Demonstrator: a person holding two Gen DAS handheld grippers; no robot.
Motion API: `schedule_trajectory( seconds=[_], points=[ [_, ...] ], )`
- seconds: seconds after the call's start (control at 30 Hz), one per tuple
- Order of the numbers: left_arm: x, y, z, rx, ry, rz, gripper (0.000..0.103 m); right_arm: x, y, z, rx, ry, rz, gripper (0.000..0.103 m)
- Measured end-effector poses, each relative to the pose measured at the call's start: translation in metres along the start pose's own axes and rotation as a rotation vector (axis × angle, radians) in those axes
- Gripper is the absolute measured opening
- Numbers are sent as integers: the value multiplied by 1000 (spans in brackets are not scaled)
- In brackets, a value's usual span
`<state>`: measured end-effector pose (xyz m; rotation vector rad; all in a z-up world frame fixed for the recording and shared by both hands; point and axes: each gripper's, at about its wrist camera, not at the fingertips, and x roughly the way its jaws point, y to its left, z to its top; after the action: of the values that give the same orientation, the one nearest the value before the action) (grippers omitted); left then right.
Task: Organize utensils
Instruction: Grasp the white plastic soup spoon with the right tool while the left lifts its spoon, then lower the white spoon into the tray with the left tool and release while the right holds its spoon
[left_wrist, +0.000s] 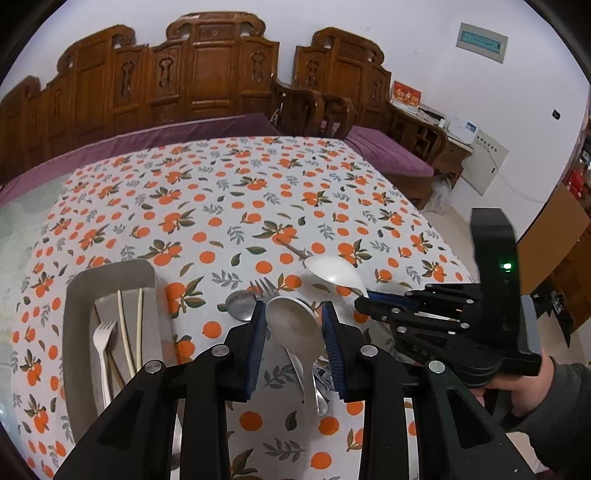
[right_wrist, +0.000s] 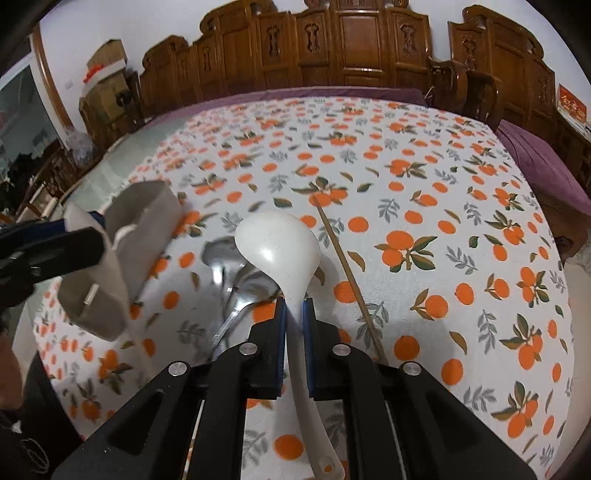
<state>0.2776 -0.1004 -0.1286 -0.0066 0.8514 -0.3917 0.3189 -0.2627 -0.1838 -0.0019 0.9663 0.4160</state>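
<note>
My right gripper (right_wrist: 294, 306) is shut on the neck of a white ladle (right_wrist: 279, 247) and holds it above the table; it also shows in the left wrist view (left_wrist: 373, 299) with the ladle bowl (left_wrist: 332, 271). My left gripper (left_wrist: 294, 325) is open, its jaws on either side of a metal spoon (left_wrist: 295, 328) lying on the cloth. More metal spoons (right_wrist: 225, 266) and a metal fork (left_wrist: 266, 288) lie in the same pile. A grey tray (left_wrist: 110, 273) at the left holds a white fork (left_wrist: 103, 339) and chopsticks (left_wrist: 129, 332).
The table wears a white cloth with orange fruit print (left_wrist: 258, 206). A single wooden chopstick (right_wrist: 347, 273) lies on it to the right of the ladle. Carved wooden chairs (left_wrist: 207, 74) with purple cushions stand behind the table.
</note>
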Motion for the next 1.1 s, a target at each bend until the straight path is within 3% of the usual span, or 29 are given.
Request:
schedule_trajectory(
  seconds=[0.47, 1.1],
  points=[
    [-44, 5, 6, -8, -69, 24, 28, -49, 31, 2, -21, -75, 15, 10],
    [-106, 80, 6, -86, -141, 129, 28, -49, 89, 15, -40, -92, 74, 10]
  ],
)
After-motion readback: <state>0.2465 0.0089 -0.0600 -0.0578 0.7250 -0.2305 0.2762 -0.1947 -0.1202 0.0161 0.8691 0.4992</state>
